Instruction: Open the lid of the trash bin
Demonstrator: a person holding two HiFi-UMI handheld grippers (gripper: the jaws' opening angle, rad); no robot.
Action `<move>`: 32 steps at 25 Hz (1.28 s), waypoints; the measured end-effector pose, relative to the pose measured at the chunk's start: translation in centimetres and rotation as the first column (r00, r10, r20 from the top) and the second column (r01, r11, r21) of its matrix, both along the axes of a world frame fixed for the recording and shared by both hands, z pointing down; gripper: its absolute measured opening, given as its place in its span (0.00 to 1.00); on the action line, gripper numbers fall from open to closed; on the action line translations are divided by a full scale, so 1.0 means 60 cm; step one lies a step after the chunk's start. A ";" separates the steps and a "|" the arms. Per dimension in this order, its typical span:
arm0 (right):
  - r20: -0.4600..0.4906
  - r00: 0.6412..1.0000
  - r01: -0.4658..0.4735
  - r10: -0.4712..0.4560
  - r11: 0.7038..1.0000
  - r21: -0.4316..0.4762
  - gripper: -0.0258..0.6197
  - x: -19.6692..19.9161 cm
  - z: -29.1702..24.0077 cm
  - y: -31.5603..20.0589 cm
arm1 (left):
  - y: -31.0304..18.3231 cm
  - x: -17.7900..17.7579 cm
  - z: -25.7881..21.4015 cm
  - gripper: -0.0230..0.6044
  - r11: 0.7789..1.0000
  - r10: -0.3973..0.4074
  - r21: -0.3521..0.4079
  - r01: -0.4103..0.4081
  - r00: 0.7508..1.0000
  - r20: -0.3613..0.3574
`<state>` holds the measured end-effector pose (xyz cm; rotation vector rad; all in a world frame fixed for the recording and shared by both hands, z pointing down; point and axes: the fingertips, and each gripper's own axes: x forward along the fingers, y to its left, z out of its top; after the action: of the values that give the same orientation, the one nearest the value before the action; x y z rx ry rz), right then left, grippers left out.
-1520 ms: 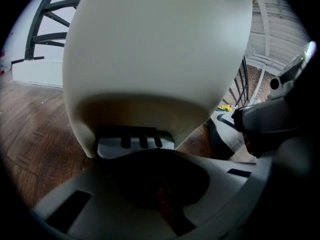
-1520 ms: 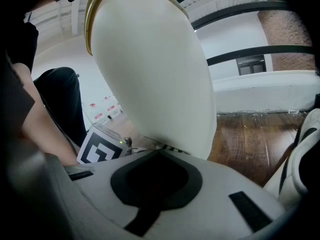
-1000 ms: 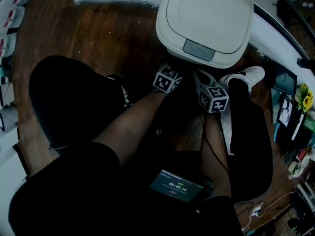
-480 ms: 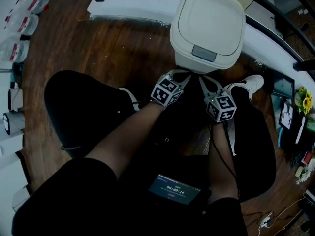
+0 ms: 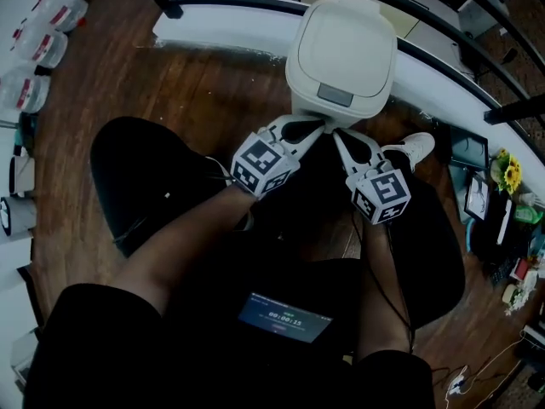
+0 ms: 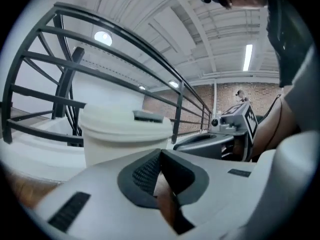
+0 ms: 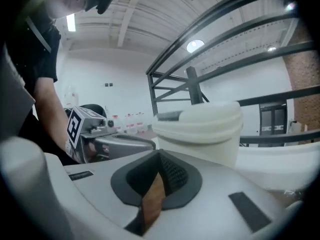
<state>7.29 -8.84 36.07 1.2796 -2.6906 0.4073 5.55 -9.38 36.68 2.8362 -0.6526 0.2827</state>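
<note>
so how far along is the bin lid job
Nothing done yet: the lid of the trash bin lies closed. In hand: the left gripper and right gripper, both shut and empty, point at its front, short of it. Left: reach the lid and lift it.

A closed white trash bin [image 5: 342, 54] is seen on the wooden floor [image 5: 196, 75]; the left gripper [image 5: 317, 128] and the right gripper [image 5: 338, 135] are held just beside its front.

Bin [image 5: 342, 54] backs onto white kerb [image 5: 221, 25] and railing [image 5: 230, 1]. Open floor [image 5: 196, 83] to left. Shoe [image 5: 413, 147] crowds right side. Space above lid open.
</note>
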 end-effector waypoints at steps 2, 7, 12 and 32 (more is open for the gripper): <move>0.017 1.000 -0.007 0.007 0.999 0.043 0.08 0.008 -0.044 0.006 | 0.002 0.003 -0.045 0.10 1.000 0.004 0.029 -0.003 0.999 -0.037; 0.088 0.996 -0.023 0.012 0.992 0.124 0.08 0.008 -0.159 0.011 | 0.023 0.003 -0.156 0.10 0.993 0.042 0.112 -0.030 0.993 -0.110; 0.089 0.996 -0.009 -0.007 0.982 0.187 0.08 -0.015 -0.240 0.028 | 0.050 -0.012 -0.256 0.10 0.986 0.087 0.156 -0.054 0.974 -0.211; 0.046 0.998 0.021 -0.036 0.956 0.292 0.08 -0.030 -0.200 0.027 | 0.019 -0.021 -0.202 0.10 0.972 0.104 0.228 -0.058 0.975 -0.196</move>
<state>5.48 -7.21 24.08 1.3133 -2.8913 0.0376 4.29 -8.22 24.58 3.0524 -0.5562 -0.0789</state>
